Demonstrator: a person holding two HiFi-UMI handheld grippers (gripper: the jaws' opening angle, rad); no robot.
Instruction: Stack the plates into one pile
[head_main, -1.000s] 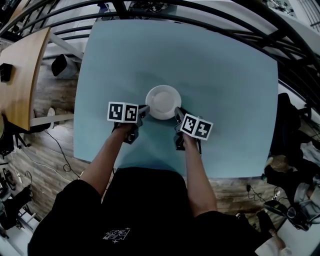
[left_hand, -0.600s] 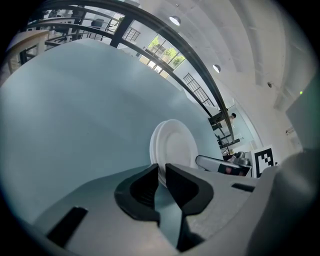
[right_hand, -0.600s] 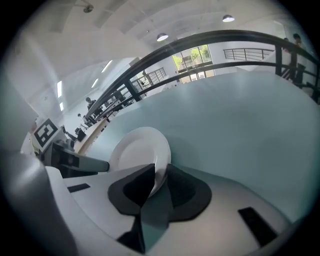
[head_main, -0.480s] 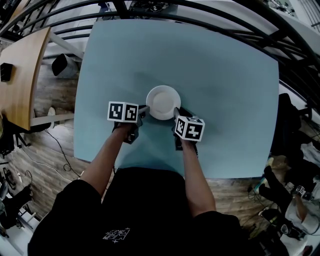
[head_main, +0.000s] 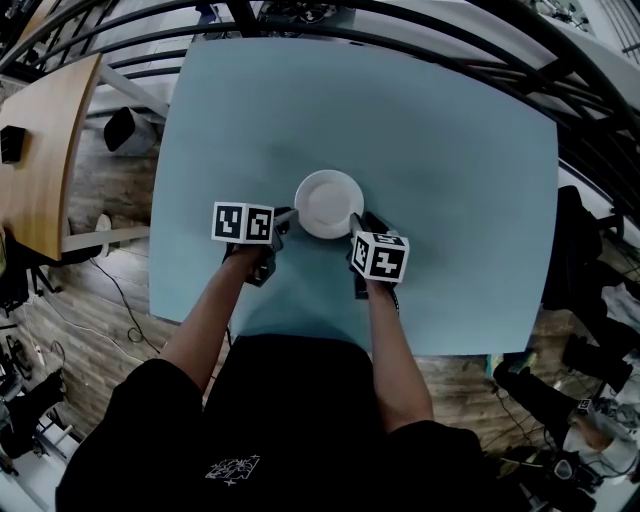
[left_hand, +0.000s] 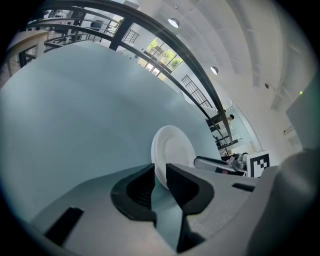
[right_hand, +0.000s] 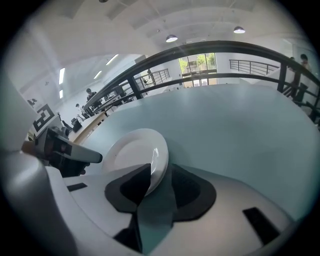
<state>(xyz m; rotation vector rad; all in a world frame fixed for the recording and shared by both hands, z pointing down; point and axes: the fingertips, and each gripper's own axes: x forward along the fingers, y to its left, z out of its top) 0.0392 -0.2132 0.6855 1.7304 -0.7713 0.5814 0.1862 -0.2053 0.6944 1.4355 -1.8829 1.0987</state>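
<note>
1. Fingers (right_hand: 131, 186) of the right gripper (right_hand: 161, 175) are opening, with the lower-right rim of the plate pile (head_main: 328, 203) loose between them.
2. The left gripper (left_hand: 160, 170) clenches the lower-left rim.
3. The pile sits mid-frame on the worktop (head_main: 450, 150), just above both grippers and equally near each.

A pale blue table (head_main: 450, 200) with rounded corners fills the middle of the head view. One small pile of round white plates (head_main: 328, 203) lies directly on it, close to the tabletop's centre, just left of the frame's middle.
</note>
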